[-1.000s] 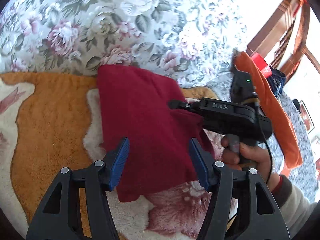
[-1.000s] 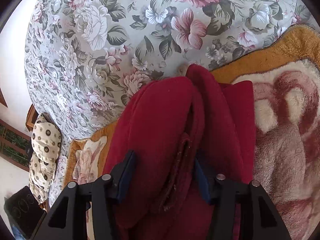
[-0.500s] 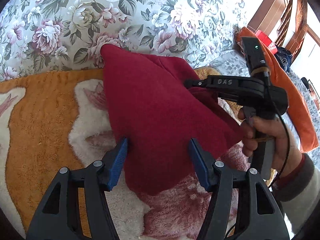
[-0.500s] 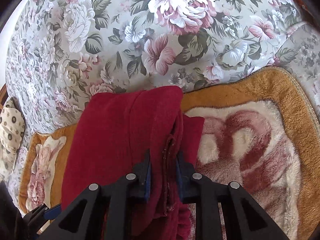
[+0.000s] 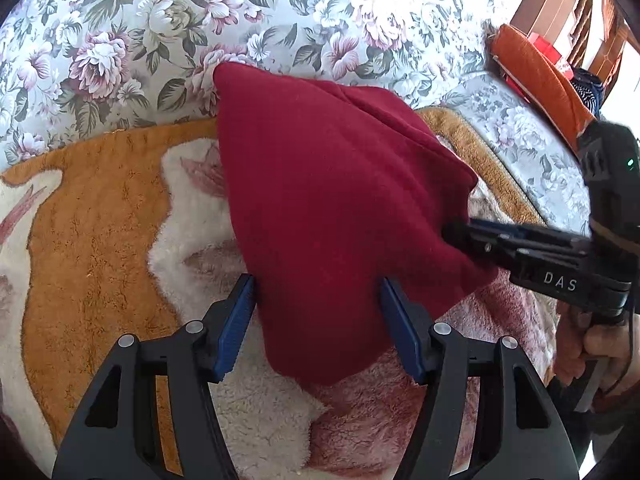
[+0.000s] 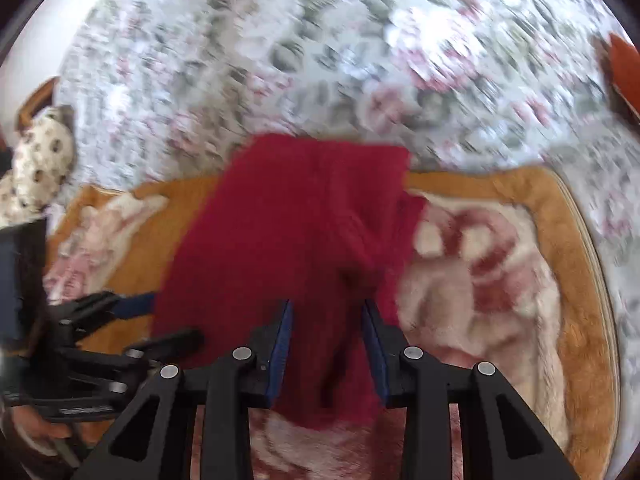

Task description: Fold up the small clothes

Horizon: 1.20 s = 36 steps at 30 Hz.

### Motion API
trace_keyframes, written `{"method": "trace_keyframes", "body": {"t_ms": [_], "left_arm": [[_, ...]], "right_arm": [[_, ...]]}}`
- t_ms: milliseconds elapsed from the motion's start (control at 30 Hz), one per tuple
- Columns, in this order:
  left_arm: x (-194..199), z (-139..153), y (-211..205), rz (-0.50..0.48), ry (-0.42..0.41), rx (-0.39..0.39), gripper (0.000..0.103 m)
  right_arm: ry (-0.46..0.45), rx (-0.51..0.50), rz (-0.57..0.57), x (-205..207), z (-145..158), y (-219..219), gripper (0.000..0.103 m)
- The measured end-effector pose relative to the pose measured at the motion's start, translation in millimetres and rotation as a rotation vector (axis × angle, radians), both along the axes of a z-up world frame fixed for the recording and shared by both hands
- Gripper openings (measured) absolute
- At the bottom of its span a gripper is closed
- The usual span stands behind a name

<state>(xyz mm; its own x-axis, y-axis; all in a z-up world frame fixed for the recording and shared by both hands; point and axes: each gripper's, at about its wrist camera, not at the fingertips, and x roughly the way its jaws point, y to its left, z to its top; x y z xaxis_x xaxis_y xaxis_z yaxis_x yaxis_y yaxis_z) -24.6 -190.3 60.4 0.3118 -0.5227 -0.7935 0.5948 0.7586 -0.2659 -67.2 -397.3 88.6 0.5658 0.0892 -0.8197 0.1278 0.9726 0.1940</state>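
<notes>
- Red garment [image 5: 340,208]: dark red, fleecy, folded into a roughly triangular heap. It lies on the plush blanket [image 5: 92,232], with its far corner reaching over the blanket's orange border onto the floral bedspread [image 5: 132,40].
- Plush blanket: orange border, cream and pink flower pattern; spread over the floral bedspread, under nearly all of the garment.
- Left gripper [image 5: 318,320]: blue pads stand wide apart, one on each side of the garment's near, narrow end. The cloth lies between them; no pad presses it. The left pad edge looks very close to the cloth's left edge; contact cannot be confirmed.
- Right gripper [image 6: 326,344]: own view heavily motion-blurred. The jaws have just been opening and now stand moderately apart, with a ridge of the garment's near edge between the blue pads. Whether either pad touches the cloth cannot be told through the blur.
- Right gripper seen from the left wrist view [image 5: 532,252]: comes in from the right of the garment, finger tips at the garment's right-hand corner; black body marked "DAS", small green light on the unit behind it.
- Hand [image 5: 600,352] grips the right gripper's handle, to the right of the garment and nearer the camera.
- Orange cloth [image 5: 544,76]: on the bedspread, well apart from the garment, to its far right.
- Spotted cream cushion [image 6: 36,164]: right wrist view, far left of the garment, beyond the blanket's edge.
</notes>
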Motion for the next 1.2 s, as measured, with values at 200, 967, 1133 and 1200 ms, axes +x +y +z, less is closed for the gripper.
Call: {"method": "trace_keyframes", "body": {"t_ms": [200,967,1133,1200], "left_arm": [[-6.7,12.4,0.9,0.004,-0.059,-0.001,0.064],[5.8,-6.3,-2.1,0.103,-0.095,0.052,0.071],[5.4,-5.3,-2.4,0.108,-0.107,0.061,0.071],[4.7,-6.1,-2.7,0.107,-0.108,0.064,0.071]], "right_arm": [[-0.081,0.166,-0.070,-29.5,14.1,-16.6,0.034],[-0.125,0.040,-0.056,20.8,39.8,-7.3,0.019],[-0.146,0.040,-0.015,-12.5,43.8,12.2,0.019],[-0.074,0.003,-0.003,-11.0,21.2,18.7,0.019]]}}
